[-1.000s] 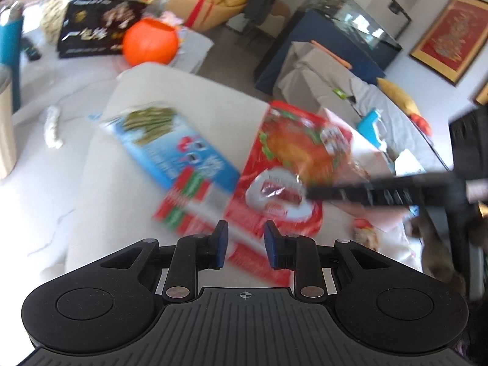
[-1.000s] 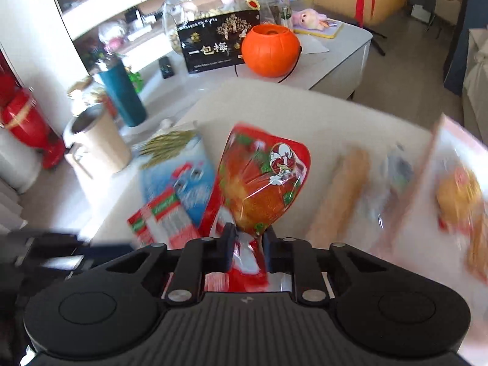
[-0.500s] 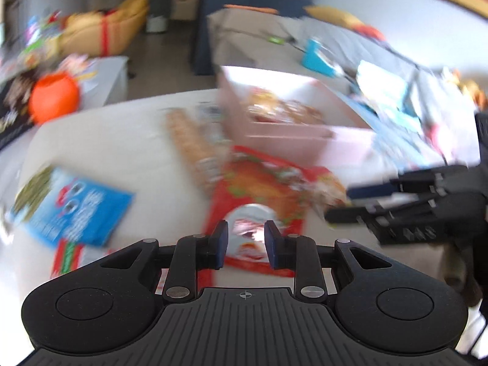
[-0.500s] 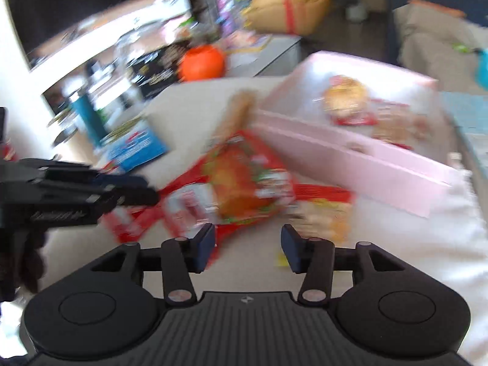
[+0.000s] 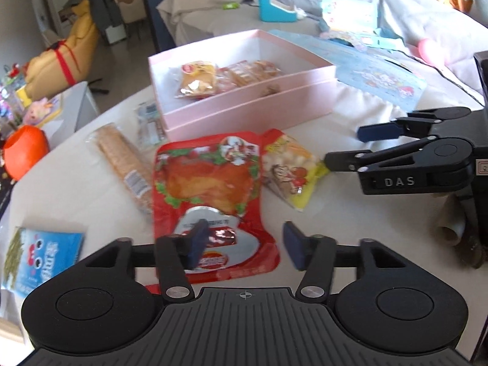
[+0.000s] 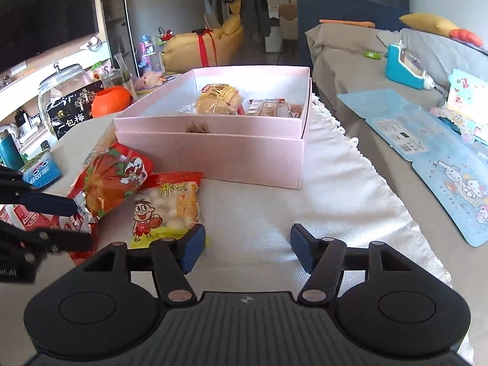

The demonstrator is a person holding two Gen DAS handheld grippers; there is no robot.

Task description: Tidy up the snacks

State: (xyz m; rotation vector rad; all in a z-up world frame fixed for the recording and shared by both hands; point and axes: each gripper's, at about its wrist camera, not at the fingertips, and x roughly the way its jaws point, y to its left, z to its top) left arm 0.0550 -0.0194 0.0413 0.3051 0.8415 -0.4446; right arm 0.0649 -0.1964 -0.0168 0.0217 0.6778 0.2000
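Note:
A pink box (image 5: 253, 113) (image 6: 213, 152) stands on the table with a bread pack (image 6: 218, 99) and wrapped biscuits inside. In front of it lie a red chicken-leg pack (image 5: 210, 180) (image 6: 113, 183) and a yellow snack bag (image 5: 289, 167) (image 6: 164, 210). My left gripper (image 5: 244, 244) is open and empty, its left pad over the red pack's near end. My right gripper (image 6: 247, 247) is open and empty, just right of the yellow bag; it also shows in the left wrist view (image 5: 353, 146).
A long biscuit roll (image 5: 125, 161), a small clear packet (image 5: 149, 122) and a blue seaweed pack (image 5: 39, 259) lie left of the red pack. An orange pumpkin pot (image 6: 111, 102) and jars stand on a side table. Blue card sheets (image 6: 427, 152) lie on the sofa at right.
Both grippers have opened; the right one has let go of the red pack, which now lies by the pink box. Both views have swung right toward the box.

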